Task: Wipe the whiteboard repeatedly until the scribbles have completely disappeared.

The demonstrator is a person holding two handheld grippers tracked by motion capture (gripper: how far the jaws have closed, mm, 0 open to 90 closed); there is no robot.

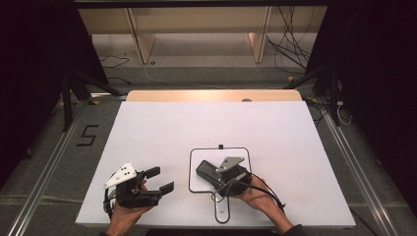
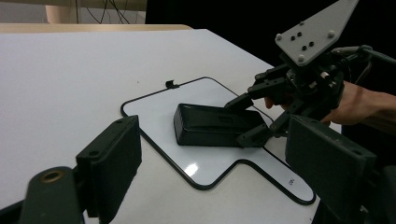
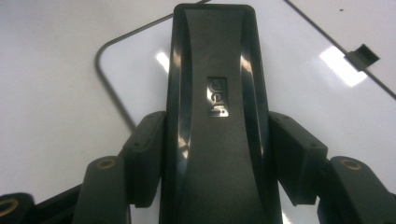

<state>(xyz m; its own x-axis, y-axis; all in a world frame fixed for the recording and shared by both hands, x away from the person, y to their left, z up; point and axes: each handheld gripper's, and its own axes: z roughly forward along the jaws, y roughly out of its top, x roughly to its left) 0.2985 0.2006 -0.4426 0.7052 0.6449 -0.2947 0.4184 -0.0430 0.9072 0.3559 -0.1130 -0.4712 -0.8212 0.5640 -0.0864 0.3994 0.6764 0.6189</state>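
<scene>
Toward the near left corner of the counter [image 1: 162,128], the left tongs [image 1: 160,179] hang just above the white top with their jaws spread and nothing between them. One small whiteboard [image 2: 154,105], thin black frame with a handle-like tab pointing at the near edge, lies a little right of the middle, close to that edge. On it rests the one black block [image 2: 215,125], a rigid plastic case with an embossed logo on its top, perhaps a power adapter, though the lettering is too blurred to read. The right tongs [image 2: 245,119] are clenched on its long sides near one end. It looks stiff, fairly dense and glossy, so likely slick; I would grip the flat flanks squarely, nearer the middle, so it cannot pivot.
</scene>
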